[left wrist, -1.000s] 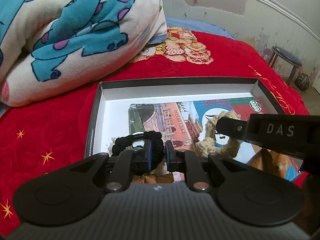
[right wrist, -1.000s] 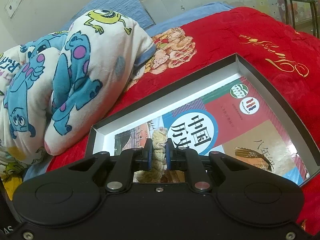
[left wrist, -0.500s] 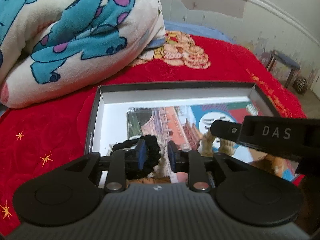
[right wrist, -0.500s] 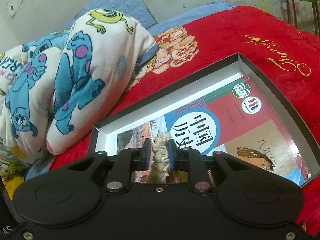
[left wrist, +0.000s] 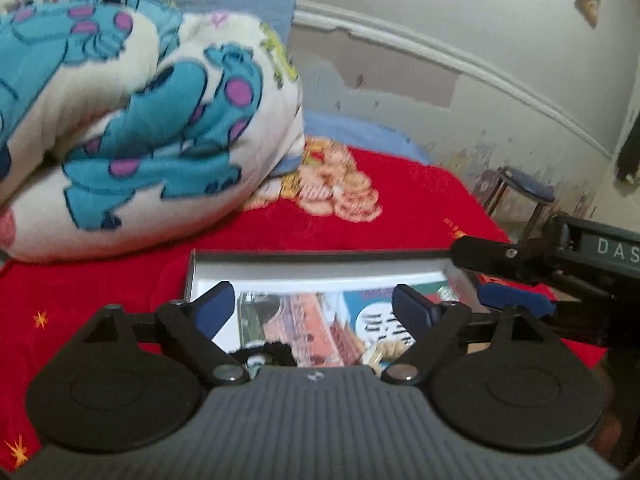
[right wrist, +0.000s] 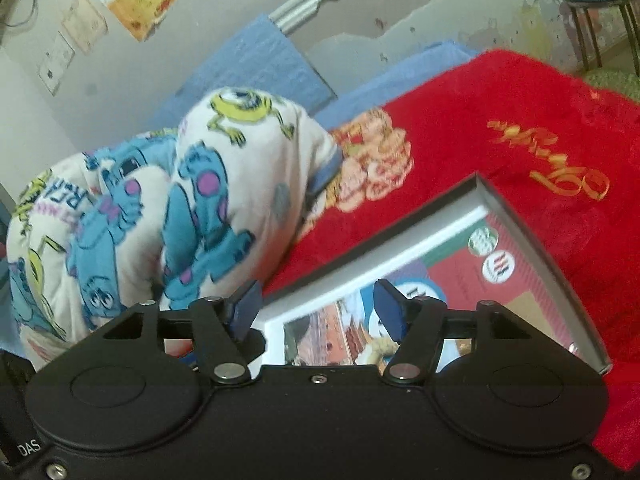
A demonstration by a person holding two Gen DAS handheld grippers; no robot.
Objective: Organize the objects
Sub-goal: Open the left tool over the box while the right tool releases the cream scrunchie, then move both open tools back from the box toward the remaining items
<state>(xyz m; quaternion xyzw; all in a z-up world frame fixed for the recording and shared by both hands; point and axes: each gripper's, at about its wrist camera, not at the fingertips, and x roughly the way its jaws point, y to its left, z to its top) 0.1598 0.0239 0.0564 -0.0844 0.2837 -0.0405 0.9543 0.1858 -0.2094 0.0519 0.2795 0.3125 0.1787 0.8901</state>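
A: Both the left gripper (left wrist: 313, 307) and the right gripper (right wrist: 318, 312) have their fingers spread wide, with nothing between them. The black cord (left wrist: 267, 353) and the beige rope (left wrist: 386, 351) lie in the box (left wrist: 320, 257), on the book (right wrist: 516, 292).

B: The risk is that a finger catches a loop when it goes up, and drags it out onto the bed (left wrist: 404, 216).

book (left wrist: 320, 320) in box (left wrist: 320, 258) on bedspread (left wrist: 100, 280), quilt (left wrist: 132, 120) behind
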